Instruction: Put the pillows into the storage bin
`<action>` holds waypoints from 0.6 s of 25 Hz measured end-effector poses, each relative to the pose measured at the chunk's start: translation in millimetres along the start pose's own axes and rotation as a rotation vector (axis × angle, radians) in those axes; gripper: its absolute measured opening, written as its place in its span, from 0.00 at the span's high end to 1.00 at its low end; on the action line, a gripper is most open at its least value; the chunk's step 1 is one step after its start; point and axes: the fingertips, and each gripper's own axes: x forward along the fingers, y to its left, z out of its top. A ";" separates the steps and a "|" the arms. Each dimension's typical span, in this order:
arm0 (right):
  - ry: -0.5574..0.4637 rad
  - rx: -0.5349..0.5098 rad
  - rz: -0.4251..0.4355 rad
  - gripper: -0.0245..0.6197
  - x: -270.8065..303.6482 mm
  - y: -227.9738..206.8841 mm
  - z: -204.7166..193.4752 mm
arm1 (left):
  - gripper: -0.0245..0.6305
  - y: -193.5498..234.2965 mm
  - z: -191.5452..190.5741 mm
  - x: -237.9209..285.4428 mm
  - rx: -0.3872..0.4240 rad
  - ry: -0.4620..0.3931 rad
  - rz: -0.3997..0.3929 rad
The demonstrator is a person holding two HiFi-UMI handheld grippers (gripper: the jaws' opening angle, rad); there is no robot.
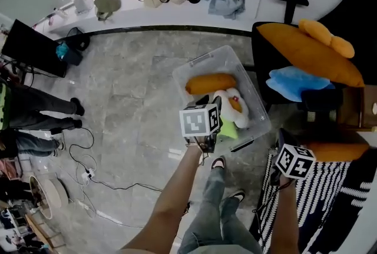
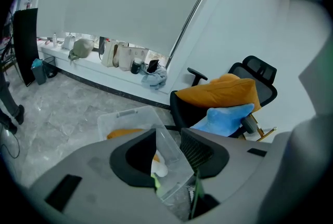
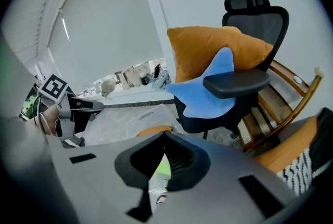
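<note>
Now between loads, left tongs (image 2: 174, 137) parted, right tongs (image 3: 165, 147) shut (both empty), we likely reach next for blue pillow (image 3: 208, 88) beyond.

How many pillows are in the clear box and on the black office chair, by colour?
Orange pillows: 2
Yellow pillow: 1
Blue pillow: 1
White pillow: 1
Green pillow: 1
Total: 6
</note>
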 end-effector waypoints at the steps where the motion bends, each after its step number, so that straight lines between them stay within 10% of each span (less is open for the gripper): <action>1: -0.006 -0.006 0.000 0.96 -6.9 0.6 -0.4 | 0.75 -2.7 -1.3 -7.3 -0.005 -0.007 -0.003; 15: -0.139 -0.013 0.059 0.96 -122.9 16.4 -2.3 | 0.78 -58.8 -39.9 -141.9 0.057 -0.068 0.004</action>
